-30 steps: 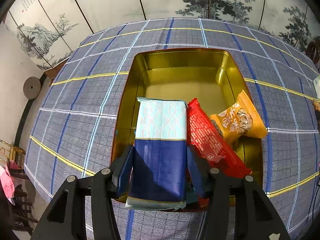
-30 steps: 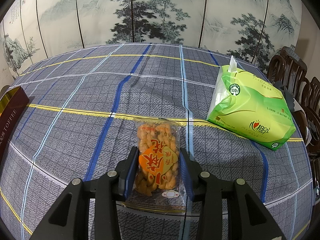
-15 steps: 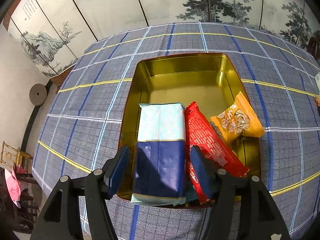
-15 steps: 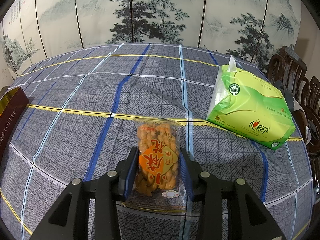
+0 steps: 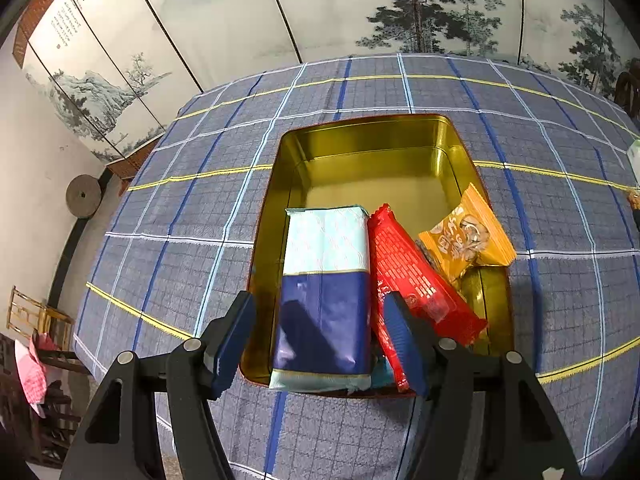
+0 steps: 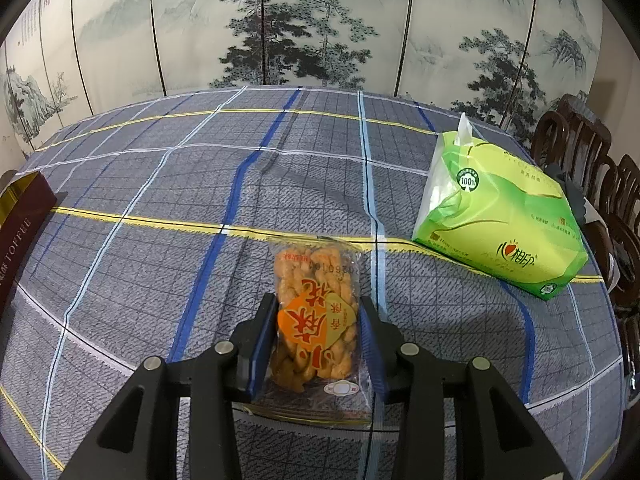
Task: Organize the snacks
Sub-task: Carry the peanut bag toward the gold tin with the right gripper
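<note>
My left gripper has just been opening – its jaws stand clear of the blue-and-white packet, which lies at lower centre in the gold tin. My right gripper is clamped on the twisted-dough snack bag at lower centre – on the tablecloth.
</note>
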`<state>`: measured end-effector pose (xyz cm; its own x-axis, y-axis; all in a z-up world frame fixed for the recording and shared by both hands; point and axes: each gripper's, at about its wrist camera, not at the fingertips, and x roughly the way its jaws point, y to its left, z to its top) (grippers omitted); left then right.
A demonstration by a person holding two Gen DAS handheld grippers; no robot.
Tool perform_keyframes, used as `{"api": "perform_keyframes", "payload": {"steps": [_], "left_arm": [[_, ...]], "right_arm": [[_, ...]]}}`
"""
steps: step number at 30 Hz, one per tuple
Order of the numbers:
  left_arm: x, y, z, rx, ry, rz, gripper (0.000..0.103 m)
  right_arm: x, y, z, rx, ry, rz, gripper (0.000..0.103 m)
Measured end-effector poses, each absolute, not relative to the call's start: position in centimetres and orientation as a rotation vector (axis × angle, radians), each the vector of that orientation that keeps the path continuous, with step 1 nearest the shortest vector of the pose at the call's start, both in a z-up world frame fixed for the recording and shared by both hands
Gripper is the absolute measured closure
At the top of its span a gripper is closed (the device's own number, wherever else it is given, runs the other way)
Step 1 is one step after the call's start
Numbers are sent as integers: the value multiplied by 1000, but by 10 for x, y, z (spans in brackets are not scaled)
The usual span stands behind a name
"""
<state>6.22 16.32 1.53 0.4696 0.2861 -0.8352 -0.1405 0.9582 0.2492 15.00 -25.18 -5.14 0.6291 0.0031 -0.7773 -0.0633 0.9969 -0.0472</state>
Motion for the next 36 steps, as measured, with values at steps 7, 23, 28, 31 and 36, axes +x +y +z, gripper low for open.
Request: {"api": "perform_keyframes", "payload": {"steps": [7, 23, 28, 31, 36], "left_arm": [[58, 161, 20, 126, 1040, 264, 37], [43, 162, 24, 56, 1019, 256, 34], [39, 163, 23, 30, 1023, 258, 34], [37, 165, 23, 18, 1023, 257, 34], [32, 169, 24, 5, 1016, 261, 32]], "right_arm": [[148, -256, -51, -57, 891, 35, 63], [135, -242, -42, -11, 911, -33, 64], [128, -230, -30, 17, 906, -8, 64], [123, -217, -21, 19, 894, 26, 64], [112, -187, -6, 5, 875, 95, 64]]}}
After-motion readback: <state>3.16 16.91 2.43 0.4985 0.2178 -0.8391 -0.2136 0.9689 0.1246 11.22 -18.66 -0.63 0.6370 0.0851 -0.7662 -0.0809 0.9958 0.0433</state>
